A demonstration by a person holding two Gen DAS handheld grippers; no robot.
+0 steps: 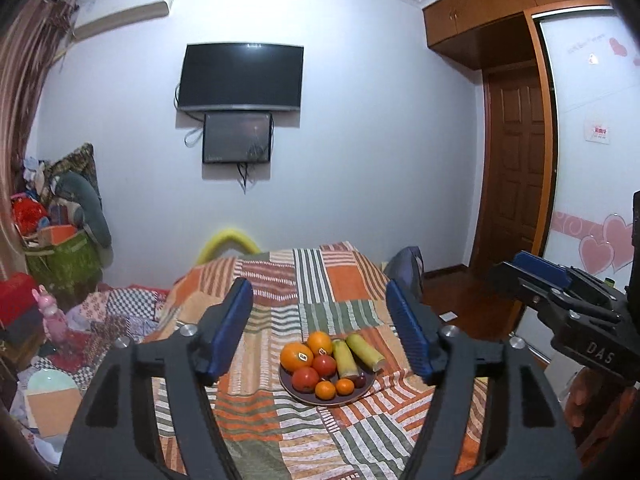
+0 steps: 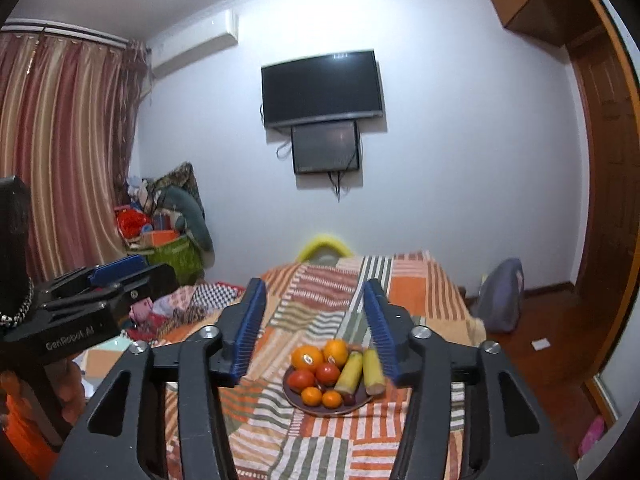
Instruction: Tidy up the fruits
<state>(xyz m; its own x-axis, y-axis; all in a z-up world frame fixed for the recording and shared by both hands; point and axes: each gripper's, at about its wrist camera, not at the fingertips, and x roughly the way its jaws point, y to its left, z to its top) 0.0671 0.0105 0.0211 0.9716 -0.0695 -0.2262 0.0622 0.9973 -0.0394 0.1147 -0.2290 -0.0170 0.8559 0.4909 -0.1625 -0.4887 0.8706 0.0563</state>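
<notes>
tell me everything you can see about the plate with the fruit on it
The plate is round, shallow and dark brownish-purple, with a smooth glazed look. It lies flat on the striped patchwork bedspread, roughly mid-bed. It is piled full: two large oranges at the back, two tomatoes, two small tangerines in front, two pale yellow-green stalk-like pieces on the right, and a small dark fruit. Neither hand-held gripper touches it.

Left hand-held gripper [image 1: 320,300] and right hand-held gripper [image 2: 314,300] both gape empty.
</notes>
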